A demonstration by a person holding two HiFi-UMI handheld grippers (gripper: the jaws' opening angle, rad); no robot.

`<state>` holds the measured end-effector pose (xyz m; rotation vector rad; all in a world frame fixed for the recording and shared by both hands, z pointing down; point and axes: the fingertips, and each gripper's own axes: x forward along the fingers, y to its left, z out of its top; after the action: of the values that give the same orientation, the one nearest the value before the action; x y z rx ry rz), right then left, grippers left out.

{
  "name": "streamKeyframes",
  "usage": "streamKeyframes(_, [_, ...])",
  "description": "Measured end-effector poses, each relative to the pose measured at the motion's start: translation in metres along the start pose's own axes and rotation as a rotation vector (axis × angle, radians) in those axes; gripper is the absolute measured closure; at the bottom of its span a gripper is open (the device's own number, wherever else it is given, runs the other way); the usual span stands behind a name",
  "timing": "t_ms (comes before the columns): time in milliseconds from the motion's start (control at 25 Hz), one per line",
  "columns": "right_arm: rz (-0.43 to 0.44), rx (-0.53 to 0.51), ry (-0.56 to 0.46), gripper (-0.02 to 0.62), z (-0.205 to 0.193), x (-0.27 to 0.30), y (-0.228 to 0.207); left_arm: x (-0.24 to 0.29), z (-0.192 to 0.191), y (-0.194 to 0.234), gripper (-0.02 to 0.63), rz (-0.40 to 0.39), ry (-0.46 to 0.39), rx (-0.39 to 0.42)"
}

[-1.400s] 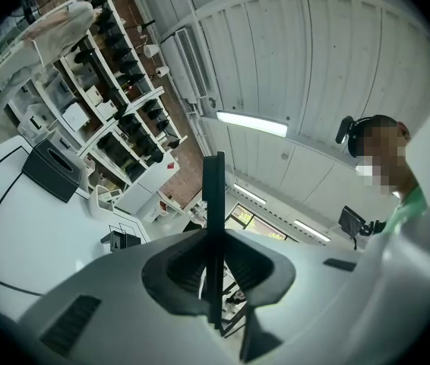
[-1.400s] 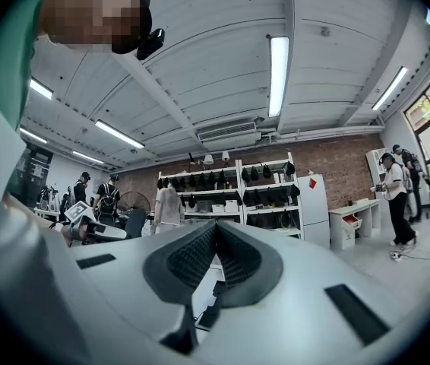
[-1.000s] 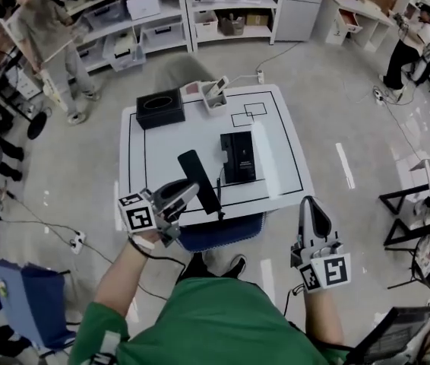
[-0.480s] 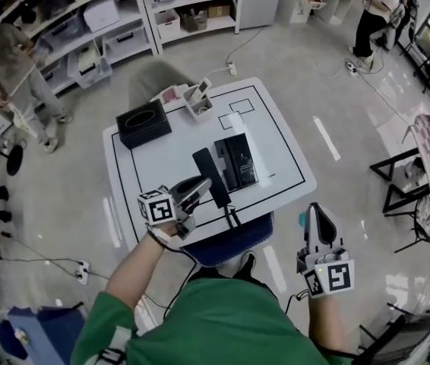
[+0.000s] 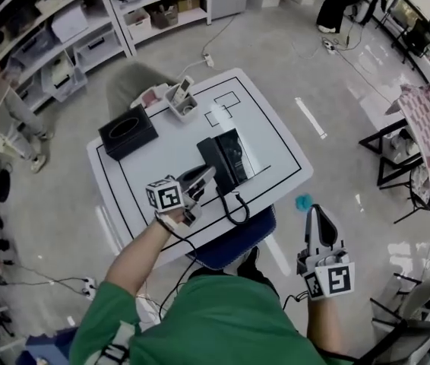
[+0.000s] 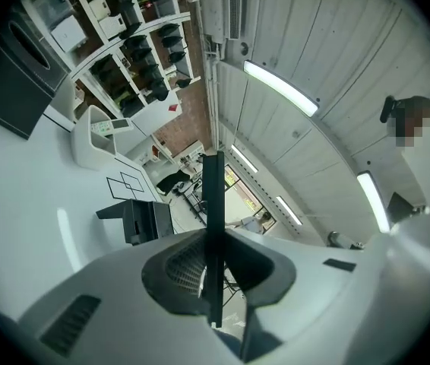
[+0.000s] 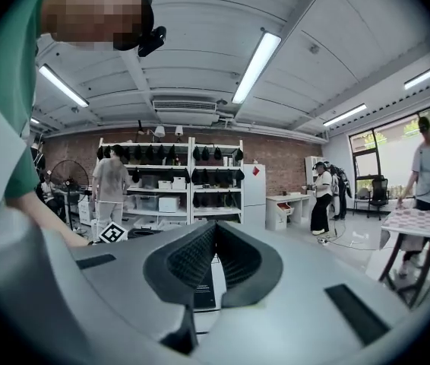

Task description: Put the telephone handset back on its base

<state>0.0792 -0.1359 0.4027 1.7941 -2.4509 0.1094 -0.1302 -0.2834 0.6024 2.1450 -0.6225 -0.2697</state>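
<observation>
The black telephone base [image 5: 239, 154] lies near the middle of the white table [image 5: 276, 139]. The black handset [image 5: 212, 163] is over the base's left side, held at its near end by my left gripper [image 5: 200, 179], which is shut on it. I cannot tell whether the handset touches the base. A black cord [image 5: 234, 207] loops toward the table's front edge. In the left gripper view the handset [image 6: 213, 234] shows edge-on between the jaws, with the base [image 6: 143, 220] beyond. My right gripper [image 5: 318, 226] hangs shut and empty off the table's right front; its jaws [image 7: 215, 226] meet.
A black tissue box [image 5: 128, 131] sits at the table's back left, and a white holder [image 5: 181, 101] stands behind it to the right. A blue chair seat [image 5: 230, 238] is under the front edge. A teal object [image 5: 303, 202] lies on the floor.
My left gripper has carried the handset forward and to the right, from the table's front left to over the base. The right gripper has stayed low beside the table.
</observation>
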Motion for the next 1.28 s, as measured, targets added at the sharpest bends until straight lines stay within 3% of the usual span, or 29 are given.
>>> streamKeyframes(320, [-0.063,-0.007,0.044,0.574,-0.005,-0.004,0.001,0.02,-0.012,0.032,0.525,-0.06,0.031,-0.08])
streamKeyframes(560, [-0.074,-0.021,0.085,0.574,-0.014,-0.001,0.002,0.032,-0.025,0.059,0.525,-0.052,0.07,-0.118])
streamKeyframes(880, [-0.044,-0.031,0.12,0.574,-0.019,0.005,0.01,0.041,-0.04,0.083,0.525,-0.007,0.131,-0.175])
streamKeyframes(1120, [-0.003,-0.021,0.11,0.574,-0.018,0.01,0.02,0.045,-0.042,0.096,0.525,-0.034,0.118,-0.238])
streamKeyframes(1280, [-0.007,-0.045,0.14,0.574,-0.024,0.008,0.018,0.047,-0.047,0.107,0.525,-0.011,0.107,-0.264])
